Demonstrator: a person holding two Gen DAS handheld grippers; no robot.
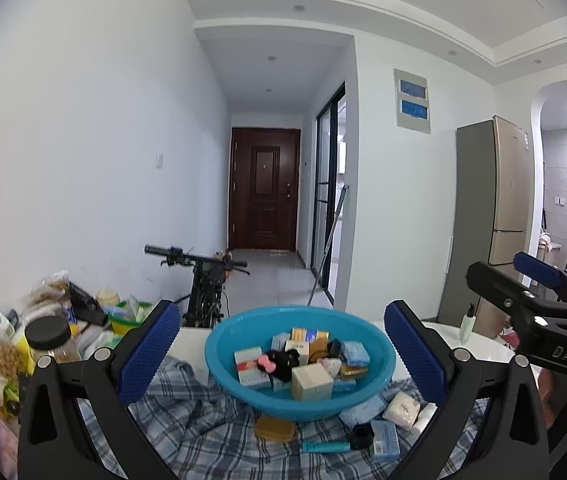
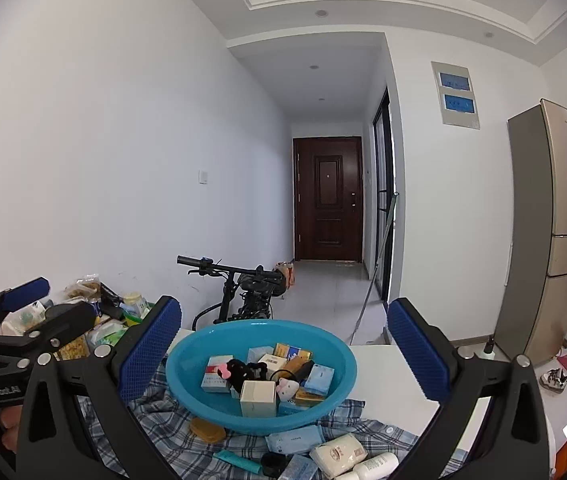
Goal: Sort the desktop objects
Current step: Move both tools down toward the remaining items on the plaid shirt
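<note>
Here, each hand-held gripper, left [image 1: 282, 354] and right [image 2: 285, 350], hovers level, seemingly empty, spread wide toward the blue basin [image 1: 219, 354].

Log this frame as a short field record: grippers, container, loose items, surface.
left gripper: jaws open, empty, facing the basin
right gripper: jaws open, empty, facing the basin
container: blue basin, holds small boxes and a pink plush toy
loose items in front of the basin: teal tube, white bottle, tan soap bar, black cap
surface: plaid cloth under the basin
</note>
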